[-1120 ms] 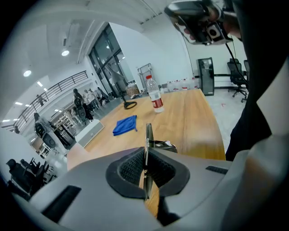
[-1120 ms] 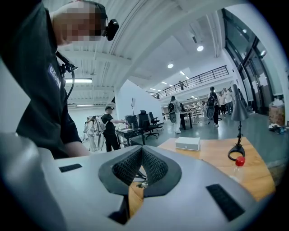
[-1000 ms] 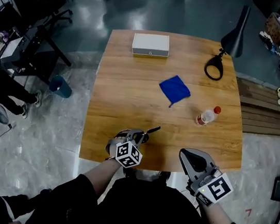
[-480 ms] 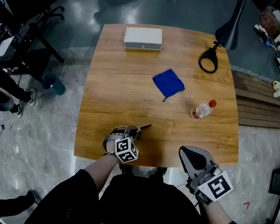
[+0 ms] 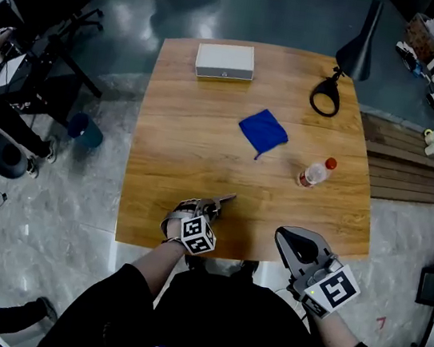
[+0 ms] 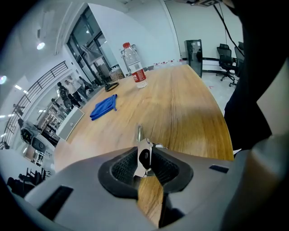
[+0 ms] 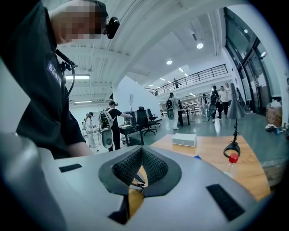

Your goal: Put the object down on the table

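Metal tool (image 6: pixel 143 155), small, stiff, light and probably slippery, sits between the opening jaws of the left gripper (image 5: pixel 212 206) by the table's (image 5: pixel 188 148) near edge, best pinched across its flat sides; right gripper (image 5: pixel 288 240) clenched, empty

The left gripper (image 5: pixel 212 206) has begun opening around the metal object (image 6: pixel 143 155).

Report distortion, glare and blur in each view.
Head view: even light, sharp; the glossy grey floor shows glare. Left gripper view: fisheye curves the wooden table, corners black. Right gripper view: same vignette, bright ceiling lamp, mosaic patch overlaid.
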`<state>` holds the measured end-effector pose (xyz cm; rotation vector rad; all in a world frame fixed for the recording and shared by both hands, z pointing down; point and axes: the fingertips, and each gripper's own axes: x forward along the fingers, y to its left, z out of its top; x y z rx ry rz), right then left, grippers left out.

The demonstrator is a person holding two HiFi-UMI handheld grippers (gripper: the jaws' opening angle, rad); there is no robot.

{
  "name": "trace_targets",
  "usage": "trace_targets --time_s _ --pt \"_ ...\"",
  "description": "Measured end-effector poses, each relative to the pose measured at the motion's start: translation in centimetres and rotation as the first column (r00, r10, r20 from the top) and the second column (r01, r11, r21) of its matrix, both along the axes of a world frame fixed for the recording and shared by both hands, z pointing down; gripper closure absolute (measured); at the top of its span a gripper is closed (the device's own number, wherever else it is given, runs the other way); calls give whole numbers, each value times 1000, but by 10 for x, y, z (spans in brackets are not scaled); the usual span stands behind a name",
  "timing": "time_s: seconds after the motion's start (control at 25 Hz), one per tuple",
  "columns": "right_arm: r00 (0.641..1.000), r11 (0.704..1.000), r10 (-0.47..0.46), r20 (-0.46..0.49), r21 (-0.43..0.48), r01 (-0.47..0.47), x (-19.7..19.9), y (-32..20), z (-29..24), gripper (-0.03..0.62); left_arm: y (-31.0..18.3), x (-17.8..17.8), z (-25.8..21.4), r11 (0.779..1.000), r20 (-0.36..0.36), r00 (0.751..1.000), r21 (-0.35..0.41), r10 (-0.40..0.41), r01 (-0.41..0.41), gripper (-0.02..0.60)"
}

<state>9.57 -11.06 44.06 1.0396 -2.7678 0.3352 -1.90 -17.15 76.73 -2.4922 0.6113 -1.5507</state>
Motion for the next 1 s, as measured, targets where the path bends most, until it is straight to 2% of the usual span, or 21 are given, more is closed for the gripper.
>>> trace_targets --time_s 0.12,0.36,0.48,0.56,0.64,0.76,0.88,1.0 --pt "1000 1000 -3 -3 9 3 1 0 1 589 8 1 3 999 -12 1000 -35 3 -3 458" --pt "1000 999 -27 10 -17 28 -6 1 0 589 15 5 -10 997 -91 996 -76 1 -8 404" --pt "999 999 -40 14 -1 40 -8 2 -3 589 18 5 -35 998 -154 988 -61 -14 5 399" --pt "999 999 -52 17 4 51 -11 2 -6 589 19 4 -61 998 -222 974 -45 -42 33 399" --pt "998 998 -63 24 11 63 -12 1 -9 589 19 4 -95 996 -318 944 -27 -88 84 399" --pt "997 997 -74 23 9 74 -13 1 -11 589 21 5 -152 987 -464 875 -3 -142 158 400" --pt "997 996 -82 0 -17 82 -14 2 -11 589 27 9 -203 982 -570 808 10 -150 189 400" --pt "994 995 -100 33 21 99 -18 0 -15 589 34 16 -262 983 -680 724 23 -120 185 406"
